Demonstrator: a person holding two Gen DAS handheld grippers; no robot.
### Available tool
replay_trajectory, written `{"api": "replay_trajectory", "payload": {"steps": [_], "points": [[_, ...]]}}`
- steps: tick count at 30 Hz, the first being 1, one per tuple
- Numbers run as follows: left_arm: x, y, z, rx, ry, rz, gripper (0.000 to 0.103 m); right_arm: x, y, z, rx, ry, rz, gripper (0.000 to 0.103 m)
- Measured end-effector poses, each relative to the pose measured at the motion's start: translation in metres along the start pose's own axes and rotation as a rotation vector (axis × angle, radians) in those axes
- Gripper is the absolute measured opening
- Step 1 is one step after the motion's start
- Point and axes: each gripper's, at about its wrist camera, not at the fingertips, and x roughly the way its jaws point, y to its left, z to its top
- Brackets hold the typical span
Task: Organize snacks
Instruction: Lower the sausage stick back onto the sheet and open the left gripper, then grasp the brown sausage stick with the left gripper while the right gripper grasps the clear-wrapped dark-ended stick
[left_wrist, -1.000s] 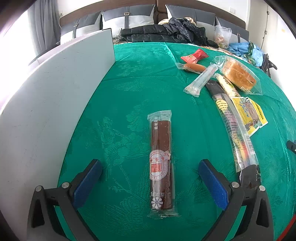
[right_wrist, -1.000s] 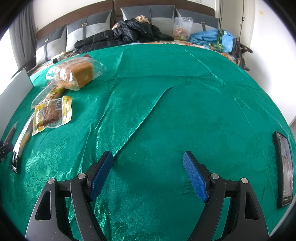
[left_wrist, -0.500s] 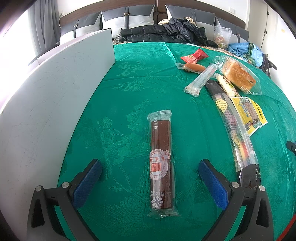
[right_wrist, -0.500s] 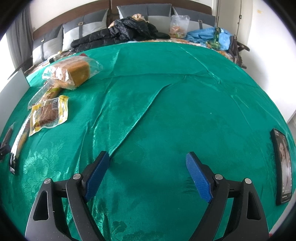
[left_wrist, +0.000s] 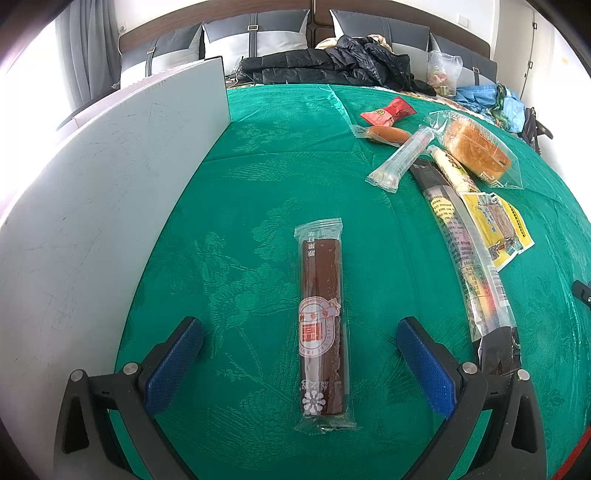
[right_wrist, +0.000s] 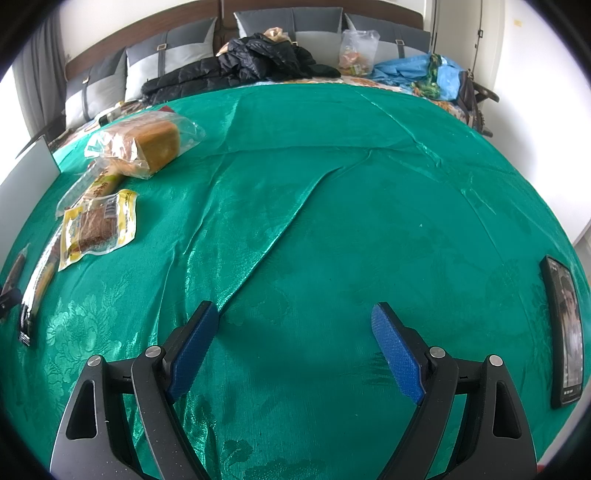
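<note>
A long dark-brown snack bar in clear wrap (left_wrist: 322, 325) lies on the green cloth, its near end between the blue pads of my open left gripper (left_wrist: 301, 363). To the right lie a long printed packet (left_wrist: 465, 254), a yellow packet (left_wrist: 496, 225), a bagged bread loaf (left_wrist: 476, 149), a clear tube packet (left_wrist: 404, 158), a sausage (left_wrist: 386, 133) and a red candy (left_wrist: 388, 112). My right gripper (right_wrist: 293, 349) is open and empty over bare cloth; the bread (right_wrist: 147, 146) and yellow packet (right_wrist: 98, 227) lie to its far left.
A white board (left_wrist: 92, 206) stands upright along the left. A phone (right_wrist: 565, 332) lies at the right edge of the cloth. Black jackets (left_wrist: 332, 66), pillows and bags lie at the back.
The left gripper and the snacks have not moved. The right gripper's view has shifted slightly, with the scene sitting a little lower and nearer than before.
</note>
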Motion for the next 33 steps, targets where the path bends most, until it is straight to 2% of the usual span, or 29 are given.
{"api": "replay_trajectory", "payload": {"steps": [27, 29, 30, 33], "points": [[0.002, 0.0, 0.0, 0.001, -0.001, 0.0, 0.103, 0.0, 0.0, 0.0, 0.001, 0.005, -0.007, 0.089], [0.002, 0.001, 0.001, 0.001, -0.001, -0.001, 0.103, -0.002, 0.003, 0.001, 0.023, 0.057, -0.007, 0.089], [0.002, 0.0, 0.0, 0.001, 0.0, 0.0, 0.103, -0.005, 0.008, 0.003, 0.047, 0.086, 0.034, 0.088], [-0.001, -0.002, 0.003, 0.026, 0.058, -0.014, 0.102, -0.02, 0.043, 0.009, 0.112, 0.138, 0.295, 0.088]]}}
